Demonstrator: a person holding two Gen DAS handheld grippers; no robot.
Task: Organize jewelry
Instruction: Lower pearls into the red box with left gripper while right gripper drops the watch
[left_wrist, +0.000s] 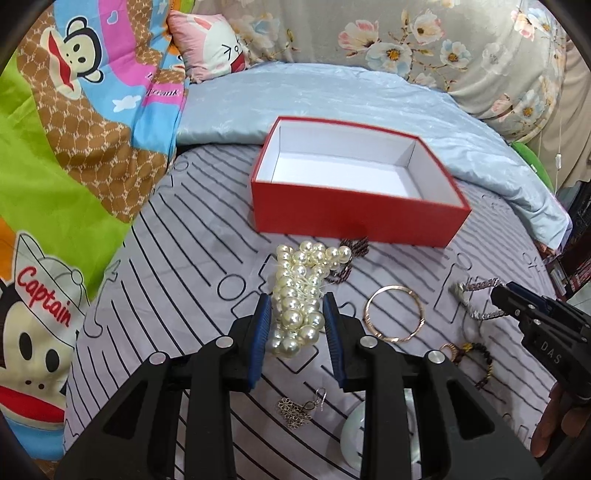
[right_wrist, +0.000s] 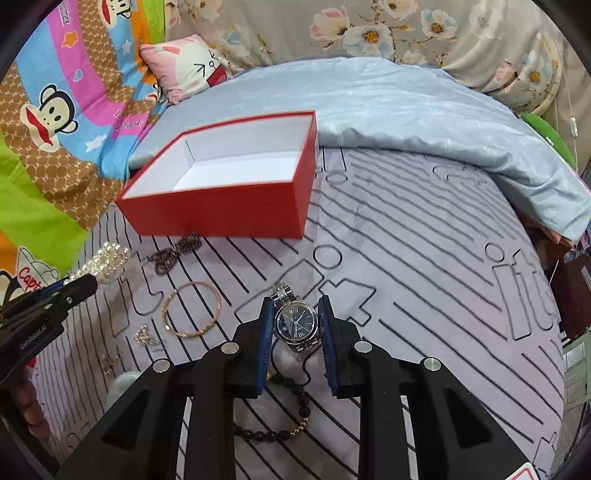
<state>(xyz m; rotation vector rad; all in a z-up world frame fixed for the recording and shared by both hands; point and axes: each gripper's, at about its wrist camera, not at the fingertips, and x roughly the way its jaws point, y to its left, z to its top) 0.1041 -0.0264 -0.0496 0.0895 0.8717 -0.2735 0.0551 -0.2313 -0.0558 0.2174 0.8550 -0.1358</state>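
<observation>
An open red box (left_wrist: 354, 218) with a white inside stands on the striped bed sheet; it also shows in the right wrist view (right_wrist: 221, 210). My left gripper (left_wrist: 297, 306) is shut on a bunch of white pearls (left_wrist: 299, 295), lifted off the sheet. My right gripper (right_wrist: 295, 310) is shut on a silver wristwatch (right_wrist: 295, 321) with a dark dial, held above the sheet. The pearls (right_wrist: 107, 264) and the left gripper's fingers (right_wrist: 79, 286) show at the left of the right wrist view.
On the sheet lie a rose-gold bangle (left_wrist: 393, 314), a dark beaded chain (right_wrist: 175, 253) by the box, a black bead bracelet (right_wrist: 280, 421), silver earrings (left_wrist: 299, 406) and a pale round object (left_wrist: 354, 432). A blue quilt (left_wrist: 332, 92) and pillows lie behind the box.
</observation>
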